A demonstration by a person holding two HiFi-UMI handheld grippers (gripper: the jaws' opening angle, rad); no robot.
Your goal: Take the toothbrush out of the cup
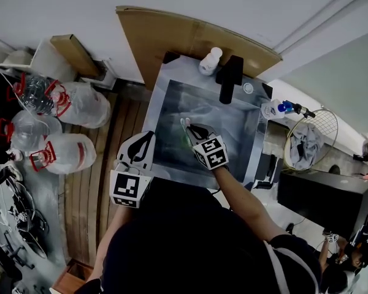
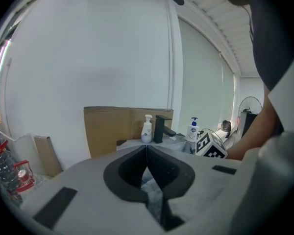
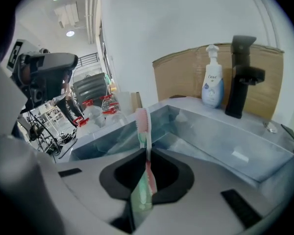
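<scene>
One toothbrush [image 3: 143, 124], clamped in right hand-held gripper [image 3: 146, 152]

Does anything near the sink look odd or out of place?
Mainly the cardboard sheet standing behind the sink, which makes an unusual backsplash. The toothbrush is clamped upright in the right gripper, and no cup is in view.
</scene>
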